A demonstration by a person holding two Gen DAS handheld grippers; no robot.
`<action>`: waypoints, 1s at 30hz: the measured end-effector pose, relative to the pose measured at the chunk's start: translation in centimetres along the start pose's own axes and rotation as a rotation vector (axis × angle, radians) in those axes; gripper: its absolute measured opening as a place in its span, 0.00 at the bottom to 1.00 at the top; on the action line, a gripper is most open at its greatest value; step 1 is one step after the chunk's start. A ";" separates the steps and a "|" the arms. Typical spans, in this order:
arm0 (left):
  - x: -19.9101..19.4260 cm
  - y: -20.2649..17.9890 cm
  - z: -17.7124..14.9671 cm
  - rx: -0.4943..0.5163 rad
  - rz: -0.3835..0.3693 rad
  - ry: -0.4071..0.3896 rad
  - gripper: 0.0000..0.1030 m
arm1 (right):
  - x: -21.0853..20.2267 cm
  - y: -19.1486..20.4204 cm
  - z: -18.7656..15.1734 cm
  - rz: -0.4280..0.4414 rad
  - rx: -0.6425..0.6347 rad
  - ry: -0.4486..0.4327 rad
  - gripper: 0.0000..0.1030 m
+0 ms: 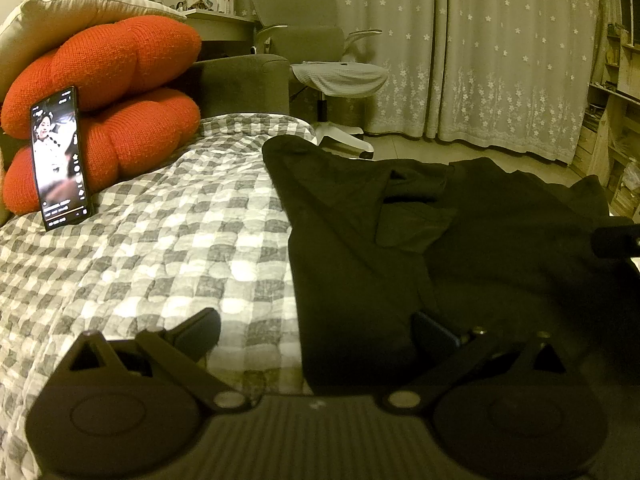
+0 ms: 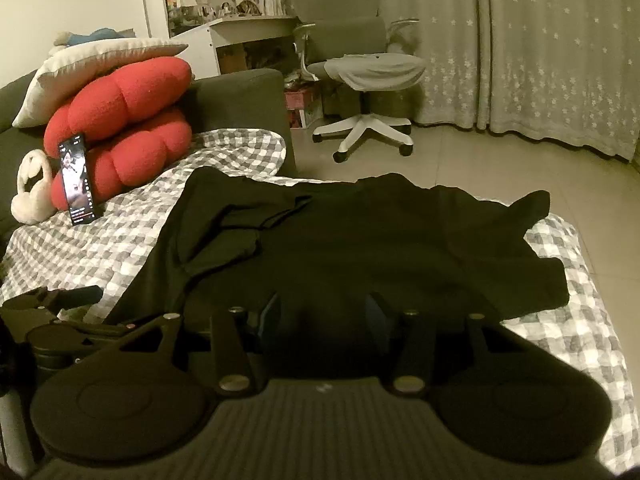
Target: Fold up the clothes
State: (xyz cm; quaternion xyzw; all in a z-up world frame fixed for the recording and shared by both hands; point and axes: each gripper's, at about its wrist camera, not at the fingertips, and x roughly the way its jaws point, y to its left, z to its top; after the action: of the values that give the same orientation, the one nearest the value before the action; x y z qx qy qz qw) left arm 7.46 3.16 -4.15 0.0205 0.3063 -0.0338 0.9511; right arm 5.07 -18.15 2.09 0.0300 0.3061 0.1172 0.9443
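Observation:
A black garment (image 1: 400, 240) lies spread flat on the grey-and-white checked bedspread (image 1: 160, 240), with a smaller folded flap near its top. My left gripper (image 1: 320, 330) stands wide open over the garment's left edge, its left finger above the bedspread and its right finger above the black cloth. In the right wrist view the garment (image 2: 360, 240) fills the middle. My right gripper (image 2: 324, 310) hovers over its near edge with the jaws about half apart; black cloth lies under them, and no pinch shows. The left gripper's body (image 2: 60, 300) shows at the left.
A lit phone (image 1: 58, 160) leans on two red cushions (image 1: 120, 80) under a cream pillow at the left. A white plush thing (image 2: 32, 192) lies beside them. Beyond the bed's foot stand an office chair (image 2: 360, 68), a desk and curtains. Shelves (image 1: 616, 120) line the right.

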 end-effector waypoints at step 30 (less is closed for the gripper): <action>0.0 0.0 0.0 0.000 0.000 0.000 1.00 | -0.2 -0.3 -0.2 0.001 0.007 0.000 0.50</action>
State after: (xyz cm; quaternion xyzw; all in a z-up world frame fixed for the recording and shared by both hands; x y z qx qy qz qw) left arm 7.46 3.14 -4.14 0.0205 0.3064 -0.0336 0.9511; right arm 4.83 -18.48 2.04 0.0335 0.3066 0.1164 0.9441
